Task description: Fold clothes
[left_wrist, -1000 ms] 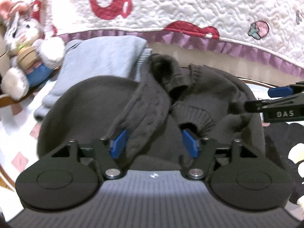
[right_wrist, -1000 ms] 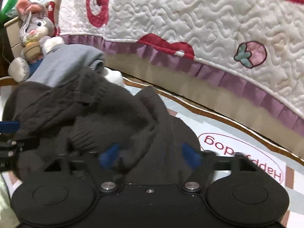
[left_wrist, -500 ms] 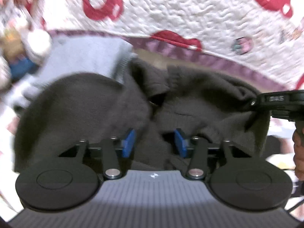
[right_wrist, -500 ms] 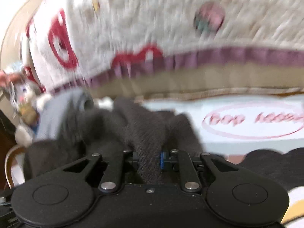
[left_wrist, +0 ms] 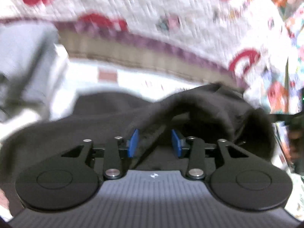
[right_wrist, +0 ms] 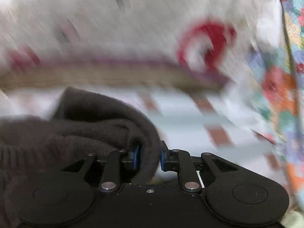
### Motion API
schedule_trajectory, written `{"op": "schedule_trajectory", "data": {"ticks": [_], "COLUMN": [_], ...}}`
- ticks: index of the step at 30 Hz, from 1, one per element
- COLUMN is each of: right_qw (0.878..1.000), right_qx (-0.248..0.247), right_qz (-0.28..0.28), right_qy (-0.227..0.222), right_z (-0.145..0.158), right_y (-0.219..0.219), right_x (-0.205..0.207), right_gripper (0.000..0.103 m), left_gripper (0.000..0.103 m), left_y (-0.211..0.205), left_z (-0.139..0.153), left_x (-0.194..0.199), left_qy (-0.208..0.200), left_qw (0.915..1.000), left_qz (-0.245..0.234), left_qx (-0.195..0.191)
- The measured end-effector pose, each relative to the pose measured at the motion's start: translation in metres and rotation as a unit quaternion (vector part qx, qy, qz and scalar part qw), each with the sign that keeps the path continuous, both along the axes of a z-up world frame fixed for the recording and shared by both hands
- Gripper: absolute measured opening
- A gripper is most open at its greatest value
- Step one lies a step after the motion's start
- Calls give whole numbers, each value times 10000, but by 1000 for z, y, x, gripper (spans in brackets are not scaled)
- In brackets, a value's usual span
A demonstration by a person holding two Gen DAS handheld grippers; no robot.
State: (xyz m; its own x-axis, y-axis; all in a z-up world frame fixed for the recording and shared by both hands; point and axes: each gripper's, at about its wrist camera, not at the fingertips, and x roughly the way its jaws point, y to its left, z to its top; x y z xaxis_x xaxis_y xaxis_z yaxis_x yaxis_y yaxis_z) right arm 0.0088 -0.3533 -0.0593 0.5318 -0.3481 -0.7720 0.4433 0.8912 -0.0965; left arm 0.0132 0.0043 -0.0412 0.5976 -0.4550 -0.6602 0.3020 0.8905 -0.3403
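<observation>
**Dark sweater caught between both claws beside the quilted bed**

From the left wrist, the left claw [left_wrist: 154, 142] stands at a narrow gap with a fold of the dark brown sweater [left_wrist: 190, 112] running up between its blue pads [left_wrist: 133, 142]. The fold lies against the left pad; a sliver of space shows before the right one, so I cannot tell how firmly it is pinched. Those jaws have just been closing in. The sweater spreads out ahead of the claw, bunched into a hump toward the right. Beyond it lies a pale patterned floor mat [left_wrist: 106, 76], then the white quilt [left_wrist: 133, 15] with red motifs and a purple frill. A light blue garment [left_wrist: 22, 60] sits at the far left, blurred.

From the right wrist, the right claw [right_wrist: 148, 156] grips a thick wad of the same sweater [right_wrist: 85, 125], knit packed between its pads; its jaws have just eased slightly wider around it. The rest of the sweater trails off to the left. The quilt [right_wrist: 114, 28] fills the background, heavily smeared.
</observation>
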Motion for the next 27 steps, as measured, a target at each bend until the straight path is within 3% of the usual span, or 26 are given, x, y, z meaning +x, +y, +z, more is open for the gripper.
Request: {"op": "schedule_trajectory", "data": {"ticks": [1, 3, 7, 11, 14, 16, 21, 22, 23, 24, 25, 27], "right_qw": [9984, 9881, 9935, 9855, 9704, 9624, 9664, 9682, 9720, 9721, 9692, 9711], "right_qx": [473, 1395, 1122, 1108, 1313, 1316, 745, 598, 203, -272, -745, -960], "right_qz": [-311, -583, 23, 1221, 1972, 2354, 2457, 2427, 2340, 2326, 2339, 2097], "right_qy": [48, -274, -206, -402, -459, -308, 70, 78, -26, -121, -201, -624], "right_z": [-15, -25, -19, 2, 7, -1, -35, -40, -41, -39, -36, -14], "right_y": [-15, -32, -19, 15, 44, 64, 97, 102, 107, 110, 114, 106], "right_x": [-5, -27, -39, -53, -56, -52, -29, -24, -22, -19, -16, -13], "right_gripper": [28, 28, 29, 58, 69, 71, 71, 68, 57, 40, 10, 10], "left_gripper": [42, 44, 45, 52, 58, 59, 63, 63, 63, 63, 63, 63], "left_y": [-7, -18, -30, -35, -38, -40, -46, -47, -47, -48, -49, -47], "left_z": [-5, -16, -31, -33, -35, -38, -43, -44, -46, -48, -49, -53], "left_x": [0, -3, 2, 5, 3, 1, 2, 3, 4, 5, 7, 13], "left_qy": [60, 108, 254, 296, 321, 347, 386, 384, 391, 419, 454, 543], "left_qw": [9998, 9983, 9945, 9946, 9945, 9937, 9922, 9920, 9917, 9915, 9912, 9925], "left_qz": [-68, -196, -249, -329, -409, -459, -519, -528, -533, -591, -670, -585], "left_qx": [158, 545, 986, 938, 905, 958, 1063, 1079, 1099, 1081, 1048, 931]}}
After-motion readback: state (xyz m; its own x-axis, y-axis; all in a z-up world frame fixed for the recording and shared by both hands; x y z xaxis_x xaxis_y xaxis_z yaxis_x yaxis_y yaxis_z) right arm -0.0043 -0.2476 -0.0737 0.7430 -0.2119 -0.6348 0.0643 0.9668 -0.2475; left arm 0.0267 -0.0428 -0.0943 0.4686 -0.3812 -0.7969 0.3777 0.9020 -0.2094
